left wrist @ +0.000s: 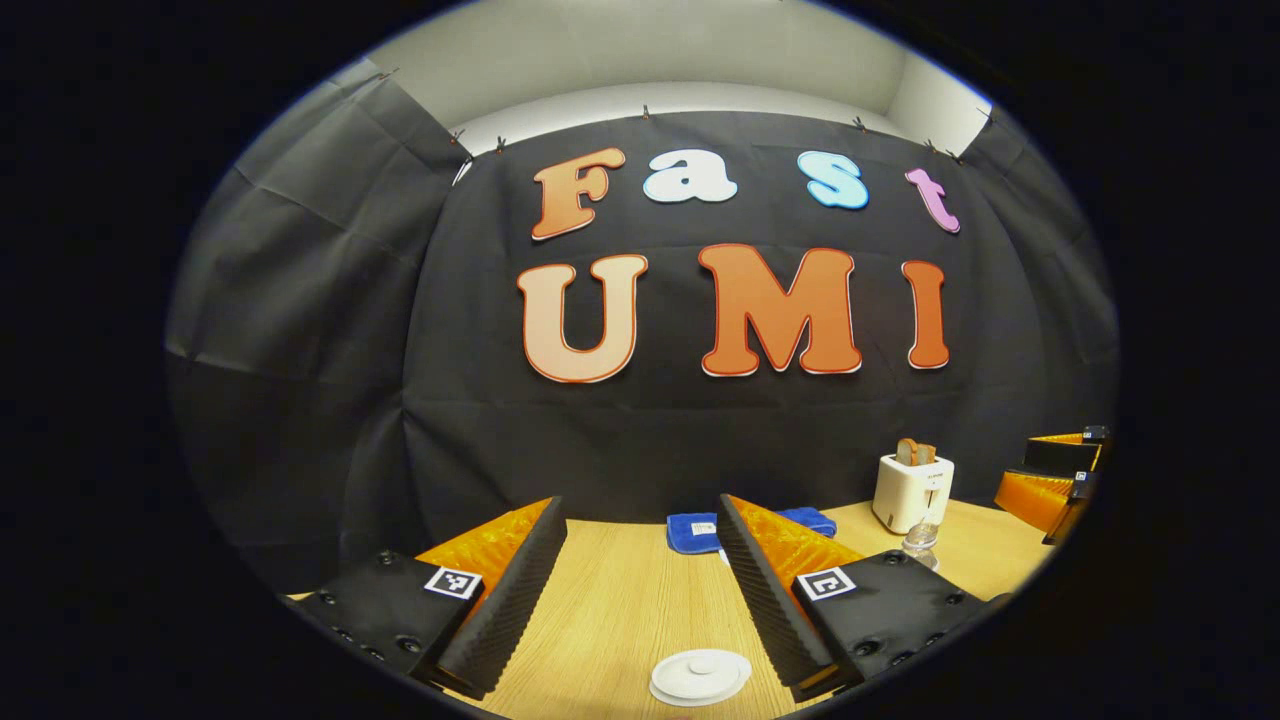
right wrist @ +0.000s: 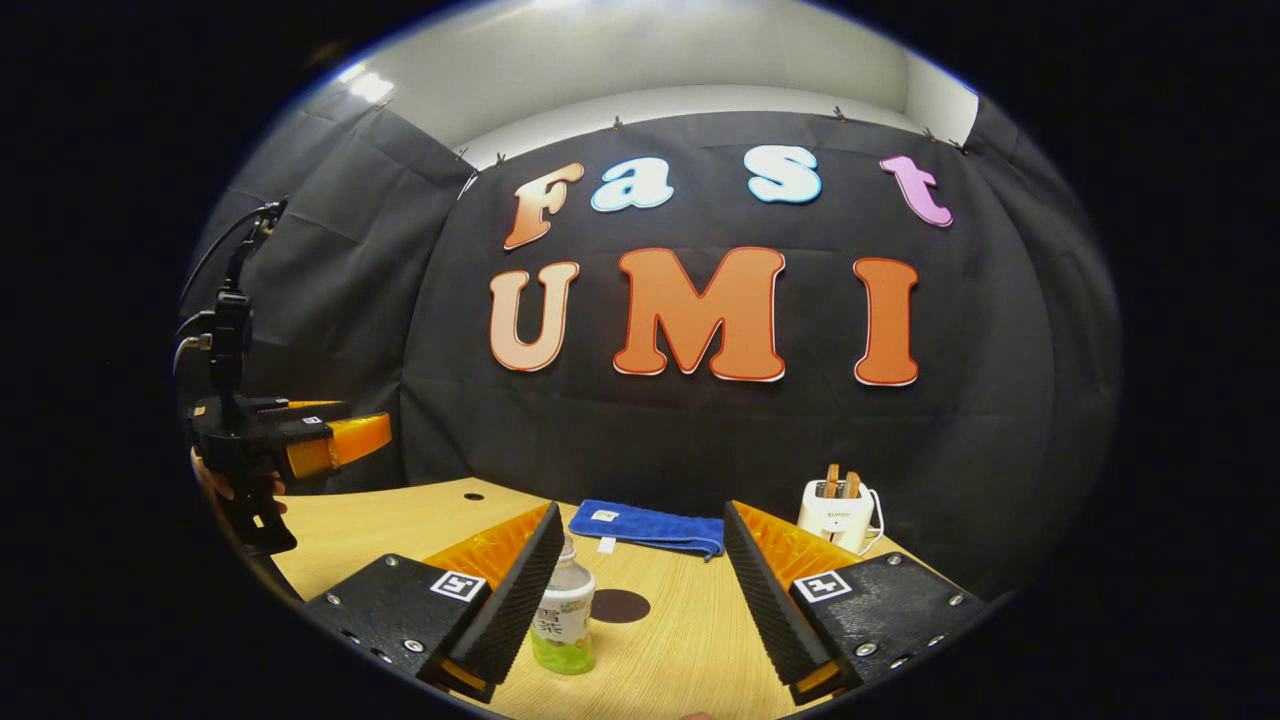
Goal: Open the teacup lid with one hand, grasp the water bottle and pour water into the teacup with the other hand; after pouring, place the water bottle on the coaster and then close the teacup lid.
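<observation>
The jaws of both grippers are spread wide and nothing is held. The teacup lid is seen at six o'clock in the left gripper view, low between the left gripper fingers. The water bottle is seen at about seven o'clock in the right gripper view, just beside one finger of the right gripper. The lid knob should be lined up in the middle before the jaws are closed, and it should be lifted straight up.

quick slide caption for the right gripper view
Open right gripper approaches the water bottle beside the dark coaster on the wooden table.
</observation>
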Demonstrator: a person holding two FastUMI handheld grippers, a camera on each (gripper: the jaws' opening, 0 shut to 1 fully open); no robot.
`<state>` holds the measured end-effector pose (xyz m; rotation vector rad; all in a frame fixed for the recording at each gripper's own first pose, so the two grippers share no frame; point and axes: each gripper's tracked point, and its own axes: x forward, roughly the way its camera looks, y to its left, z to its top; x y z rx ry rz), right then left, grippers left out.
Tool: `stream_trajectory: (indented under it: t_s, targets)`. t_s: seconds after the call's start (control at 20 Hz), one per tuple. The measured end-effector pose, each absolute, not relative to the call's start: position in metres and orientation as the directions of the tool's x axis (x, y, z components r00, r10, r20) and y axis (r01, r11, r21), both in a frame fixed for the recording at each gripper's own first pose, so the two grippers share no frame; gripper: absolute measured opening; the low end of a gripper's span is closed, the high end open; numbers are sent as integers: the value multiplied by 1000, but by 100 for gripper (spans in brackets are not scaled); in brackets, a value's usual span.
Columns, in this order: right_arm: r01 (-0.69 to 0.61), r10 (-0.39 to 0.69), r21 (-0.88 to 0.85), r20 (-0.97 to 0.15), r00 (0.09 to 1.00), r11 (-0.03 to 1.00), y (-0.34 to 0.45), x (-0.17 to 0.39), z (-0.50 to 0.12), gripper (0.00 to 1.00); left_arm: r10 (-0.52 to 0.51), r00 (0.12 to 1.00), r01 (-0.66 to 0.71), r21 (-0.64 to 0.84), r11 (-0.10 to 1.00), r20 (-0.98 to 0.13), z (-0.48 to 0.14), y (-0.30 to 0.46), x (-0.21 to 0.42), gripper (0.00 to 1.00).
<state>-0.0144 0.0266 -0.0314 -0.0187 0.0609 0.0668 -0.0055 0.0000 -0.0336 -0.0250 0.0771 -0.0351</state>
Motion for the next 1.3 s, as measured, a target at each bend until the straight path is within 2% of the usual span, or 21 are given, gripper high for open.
stream_trajectory:
  t_s: [0.45, 1.05, 1.1, 1.3]
  targets:
    - [-138, 137, 5, -179, 974, 990, 55, -20, -82, 96, -141, 966, 141, -16, 990, -219, -98, -30, -12, 99]
    - [-183, 180, 12, -253, 951, 983, 70, -21, -116, 96, -198, 891, 233, 38, 972, -409, -188, -49, -19, 99]
    - [-182, 179, 12, -257, 950, 983, 70, -21, -118, 96, -208, 883, 250, 47, 967, -420, -191, -53, -20, 93]
    - [-179, 178, 21, -272, 946, 984, 60, -22, -130, 96, -189, 866, 262, 97, 960, -463, -210, -56, -20, 83]
